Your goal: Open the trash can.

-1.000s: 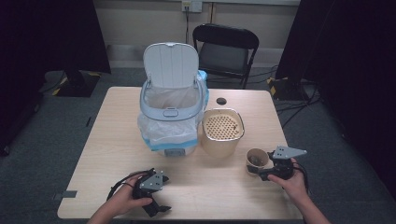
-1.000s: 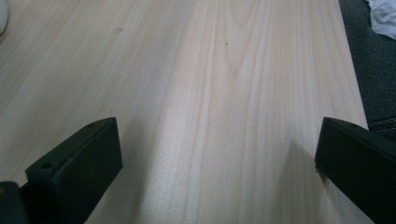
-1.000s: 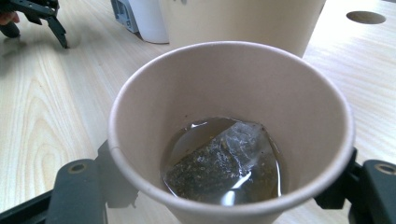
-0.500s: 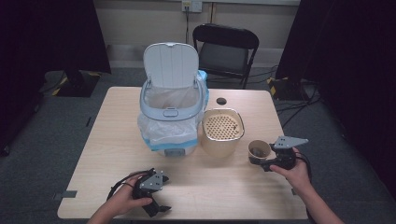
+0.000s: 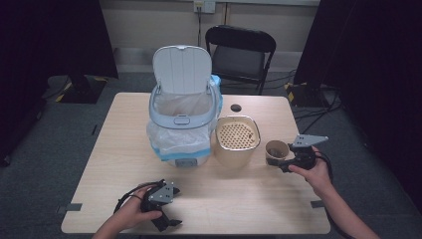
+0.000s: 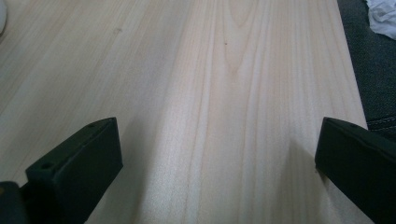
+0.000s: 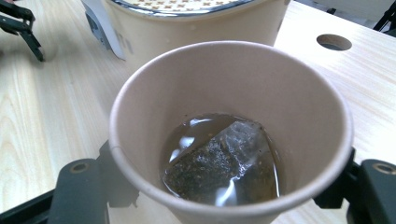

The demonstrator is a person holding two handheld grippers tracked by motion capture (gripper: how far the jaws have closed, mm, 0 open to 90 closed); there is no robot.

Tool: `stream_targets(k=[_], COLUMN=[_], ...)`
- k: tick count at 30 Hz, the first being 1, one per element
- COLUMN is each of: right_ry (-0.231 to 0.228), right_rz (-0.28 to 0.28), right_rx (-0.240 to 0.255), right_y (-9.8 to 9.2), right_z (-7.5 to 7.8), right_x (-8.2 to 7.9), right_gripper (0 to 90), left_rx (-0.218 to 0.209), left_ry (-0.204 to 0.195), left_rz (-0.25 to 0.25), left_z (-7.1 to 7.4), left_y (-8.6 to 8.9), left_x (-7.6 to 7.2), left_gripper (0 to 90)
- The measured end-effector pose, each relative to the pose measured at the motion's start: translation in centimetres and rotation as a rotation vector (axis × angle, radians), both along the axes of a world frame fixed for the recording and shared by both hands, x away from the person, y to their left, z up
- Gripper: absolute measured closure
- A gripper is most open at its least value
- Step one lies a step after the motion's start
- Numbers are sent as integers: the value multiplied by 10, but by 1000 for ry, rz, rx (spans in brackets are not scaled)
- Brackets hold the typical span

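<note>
The right tongs (image 5: 284, 164) pinch the brown paper cup (image 5: 276, 151) holding tea and a soaked teabag (image 7: 219, 158), upright to avoid spilling, beside the beige strainer-topped bin (image 5: 236, 140), while the left tongs (image 5: 166, 219) rest spread on the pale wooden bench (image 5: 119, 144)

No readable txt, labels, brands or nos. anywhere. Beige container (image 7: 196, 23) has a faint mark on its side in right gripper view, too blurred to read. Paper cup (image 7: 229, 135) is plain, no print.
</note>
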State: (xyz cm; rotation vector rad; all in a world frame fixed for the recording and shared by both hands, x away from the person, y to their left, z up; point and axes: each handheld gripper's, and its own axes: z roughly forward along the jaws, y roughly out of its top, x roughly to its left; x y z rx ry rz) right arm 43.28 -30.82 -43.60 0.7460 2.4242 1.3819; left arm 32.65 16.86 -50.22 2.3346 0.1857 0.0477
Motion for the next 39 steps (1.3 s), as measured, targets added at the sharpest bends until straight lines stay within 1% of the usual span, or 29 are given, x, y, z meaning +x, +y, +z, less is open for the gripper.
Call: stream_targets(k=[3, 7, 8, 10, 12, 13, 14, 15, 18, 19, 20, 23, 24, 27, 28, 31, 32, 33, 36, 37, 39], right_ry=[-3, -1, -1, -13, -14, -16, -16, -17, -17, -17, -17, -23, -23, -28, -28, -31, -31, -32, -37, -42, -48], right_rz=[6, -7, -7, -12, -15, -18, -18, -20, -19, -21, -21, -20, -20, -30, -30, -42, -42, -44, -51, -54, -54], right_rx=[-17, -9, -9, -18, -21, -21, -21, -17, -15, -13, -13, -8, -8, 0, 0, -20, -20, -15, -15, -15, -14], right_y=[-3, -7, -7, -8, -8, -8, -8, -7, -6, -5, -5, -2, -2, -2, -2, -3, -3, -4, -4, -5, -5], right_z=[3, 7, 7, 11, 12, 15, 15, 16, 18, 18, 18, 21, 21, 25, 25, 27, 27, 28, 30, 32, 34], right_x=[7, 17, 17, 25, 27, 32, 32, 37, 41, 46, 46, 54, 54, 61, 61, 69, 69, 74, 78, 82, 86], right_gripper=[272, 272, 272, 272, 272, 272, 272, 272, 272, 272, 272, 272, 272, 272, 272, 273, 273, 272, 272, 272, 272], left_rx=[0, 1, 1, 5, 5, 5, 5, 4, 4, 5, 5, 5, 5, 4, 4, 5, 5, 5, 4, 4, 3], left_ry=[-2, -1, -1, -1, -1, -2, -2, -2, -2, -2, -2, -2, -2, -2, -2, -2, -2, -2, -2, -2, -2], left_rz=[-2, -3, -3, -2, -3, -4, -4, -4, -4, -4, -4, -4, -4, -4, -4, -4, -4, -4, -4, -4, -4], left_z=[0, 0, 0, 0, 0, 0, 0, 0, 0, 0, 0, 0, 0, 0, 0, 0, 0, 0, 0, 0, 0], left_y=[0, 0, 0, 0, 0, 0, 0, 0, 0, 0, 0, 0, 0, 0, 0, 0, 0, 0, 0, 0, 0], left_x=[0, 0, 0, 0, 0, 0, 0, 0, 0, 0, 0, 0, 0, 0, 0, 0, 0, 0, 0, 0, 0], left_gripper=[0, 0, 0, 0, 0, 0, 0, 0, 0, 0, 0, 0, 0, 0, 0, 0, 0, 0, 0, 0, 0])
